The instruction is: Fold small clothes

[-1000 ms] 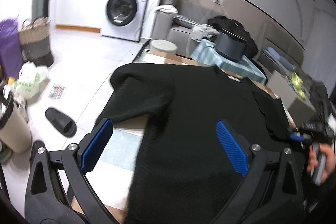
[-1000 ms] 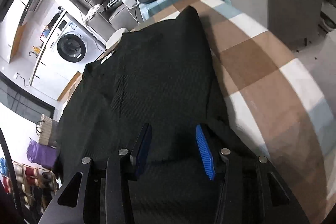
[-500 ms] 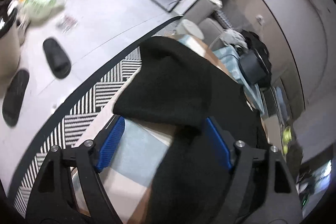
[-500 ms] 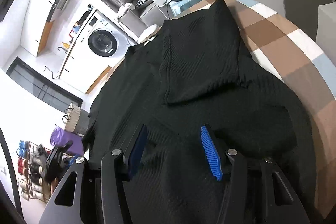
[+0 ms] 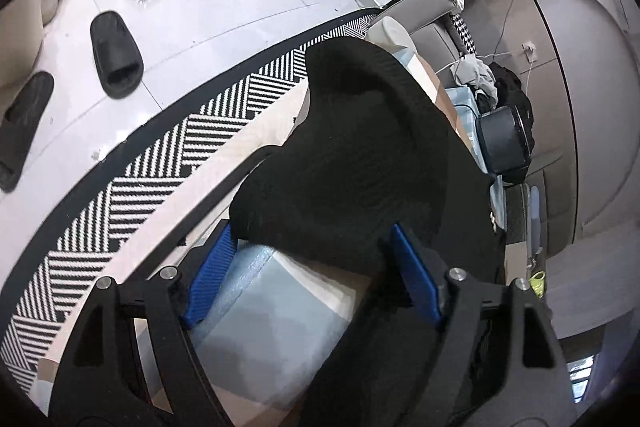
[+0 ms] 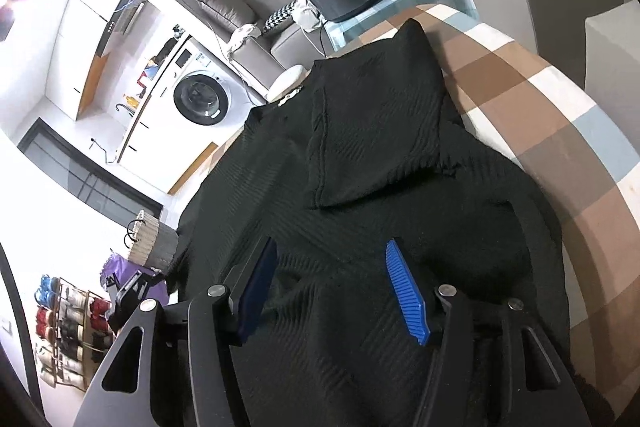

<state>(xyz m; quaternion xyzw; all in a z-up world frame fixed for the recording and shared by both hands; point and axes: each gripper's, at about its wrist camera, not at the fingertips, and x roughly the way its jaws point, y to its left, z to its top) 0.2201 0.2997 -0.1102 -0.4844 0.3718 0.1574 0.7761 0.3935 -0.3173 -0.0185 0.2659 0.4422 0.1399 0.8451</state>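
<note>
1. Black knit top [image 6: 380,187]: one garment, ribbed in texture, spread over a checked tablecloth [image 6: 552,131] of brown, white and pale blue squares.
2. One sleeve [image 6: 372,123] lies folded inward across the body; the other sleeve [image 5: 360,147] drapes at the table edge above a striped rug [image 5: 160,163].
3. Two grippers show. The left gripper [image 5: 312,275] has its jaws wide, with the sleeve's hem lying between the blue pads, neither visibly pressing it.
4. The right gripper [image 6: 332,287] hovers over the top's lower body; its jaws are opening, with fabric below them, not pinched.
5. Two black slippers [image 5: 116,55] lie on the floor, and one washing machine [image 6: 200,103] stands behind.
</note>
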